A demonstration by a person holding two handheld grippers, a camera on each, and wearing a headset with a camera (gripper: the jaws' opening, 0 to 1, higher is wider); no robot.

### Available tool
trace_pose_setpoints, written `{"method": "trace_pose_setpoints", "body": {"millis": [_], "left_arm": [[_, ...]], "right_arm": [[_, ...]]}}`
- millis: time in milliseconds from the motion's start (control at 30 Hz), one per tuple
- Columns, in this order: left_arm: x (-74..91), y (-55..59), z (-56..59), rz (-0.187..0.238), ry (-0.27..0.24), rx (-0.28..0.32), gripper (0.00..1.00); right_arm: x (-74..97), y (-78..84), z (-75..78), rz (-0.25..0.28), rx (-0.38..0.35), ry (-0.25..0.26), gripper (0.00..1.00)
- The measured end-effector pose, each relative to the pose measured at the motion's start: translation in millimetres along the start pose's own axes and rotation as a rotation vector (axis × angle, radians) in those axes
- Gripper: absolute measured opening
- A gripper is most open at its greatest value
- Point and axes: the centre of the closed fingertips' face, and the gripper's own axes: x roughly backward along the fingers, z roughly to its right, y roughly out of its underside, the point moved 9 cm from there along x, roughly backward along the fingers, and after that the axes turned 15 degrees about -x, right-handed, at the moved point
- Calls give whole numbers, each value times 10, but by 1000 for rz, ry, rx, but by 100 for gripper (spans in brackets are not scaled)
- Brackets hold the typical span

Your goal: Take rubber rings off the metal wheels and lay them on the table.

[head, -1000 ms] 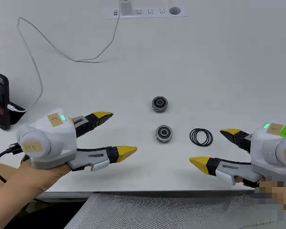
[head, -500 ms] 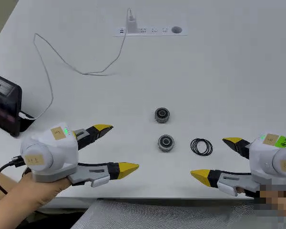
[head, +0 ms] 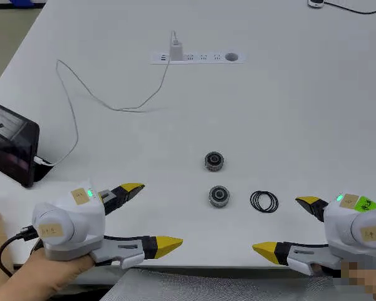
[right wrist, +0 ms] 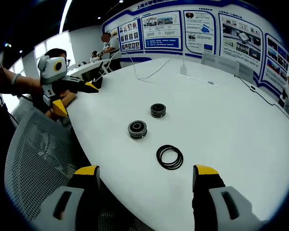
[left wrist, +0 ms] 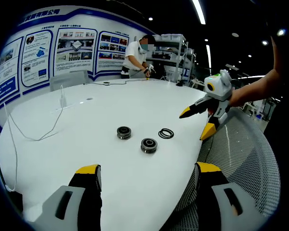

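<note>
Left gripper [head: 151, 214] and right gripper [head: 285, 226] hover at the table's [head: 301, 113] near edge, jaws spread wide and empty. Between them sit the near wheel [head: 219, 195] and far wheel [head: 214, 161]. Black rings [head: 264, 201] lie stacked just right of the near wheel.

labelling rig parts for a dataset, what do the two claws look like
Left claw: rounded white body, grey-black jaws with yellow tips, green light, tan labels, black cable behind. Right claw: same build and colours, plus a bright green sticker.
</note>
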Motion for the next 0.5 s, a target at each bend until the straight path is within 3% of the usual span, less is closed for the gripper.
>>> {"method": "trace_pose_setpoints", "body": {"millis": [500], "left_arm": [[49, 44, 52, -13, -8, 11, 84]], "right_arm": [[45, 52, -42, -6, 3, 23, 82]]}}
